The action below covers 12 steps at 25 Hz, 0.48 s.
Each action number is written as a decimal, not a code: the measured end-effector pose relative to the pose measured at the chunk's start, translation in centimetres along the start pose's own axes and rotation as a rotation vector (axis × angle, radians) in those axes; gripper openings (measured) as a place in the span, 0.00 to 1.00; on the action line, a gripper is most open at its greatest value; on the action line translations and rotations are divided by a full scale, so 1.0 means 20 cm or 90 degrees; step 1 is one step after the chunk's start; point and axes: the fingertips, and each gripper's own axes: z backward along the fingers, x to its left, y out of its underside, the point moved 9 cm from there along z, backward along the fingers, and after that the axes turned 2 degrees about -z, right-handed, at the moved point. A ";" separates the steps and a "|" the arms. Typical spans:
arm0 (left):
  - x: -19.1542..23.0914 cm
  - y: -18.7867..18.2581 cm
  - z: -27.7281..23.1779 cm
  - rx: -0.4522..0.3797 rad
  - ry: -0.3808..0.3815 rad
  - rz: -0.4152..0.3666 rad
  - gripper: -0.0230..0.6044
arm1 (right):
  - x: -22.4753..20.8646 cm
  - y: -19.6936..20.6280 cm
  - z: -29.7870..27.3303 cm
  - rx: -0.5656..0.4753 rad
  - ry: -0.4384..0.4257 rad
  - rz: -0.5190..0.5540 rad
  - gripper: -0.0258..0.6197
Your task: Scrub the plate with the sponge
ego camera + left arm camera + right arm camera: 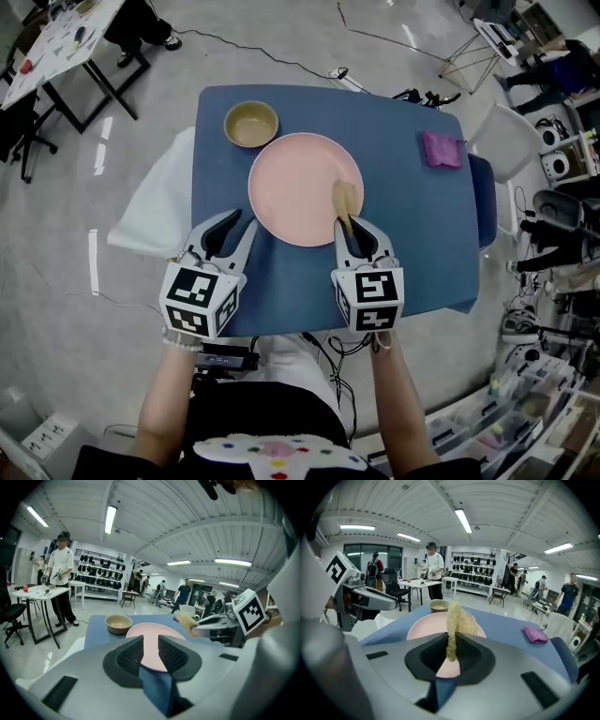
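Observation:
A round pink plate [292, 187] [152, 634] [426, 625] lies in the middle of the blue table [412, 234]. My right gripper [352, 232] [452, 651] is shut on a yellow sponge [343, 200] [457, 620], which stands on edge over the plate's near right rim. The left gripper [232, 230] [150, 651] hovers open at the plate's near left edge, nothing between its fingers. The sponge [187, 620] in the right jaws also shows in the left gripper view.
A tan bowl [251, 123] [118, 623] [439, 605] sits at the table's far left, beside the plate. A purple cloth [441, 149] [536, 634] lies at the far right. White chairs [511, 141] flank the table; people and tables stand beyond.

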 end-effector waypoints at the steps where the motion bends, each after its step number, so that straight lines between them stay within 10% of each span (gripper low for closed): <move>1: 0.01 0.01 -0.02 0.005 -0.008 0.006 0.19 | -0.02 -0.01 -0.05 0.007 -0.005 0.005 0.10; 12: 0.14 0.13 -0.23 0.060 -0.077 0.074 0.19 | -0.14 -0.07 -0.49 0.083 -0.050 0.076 0.10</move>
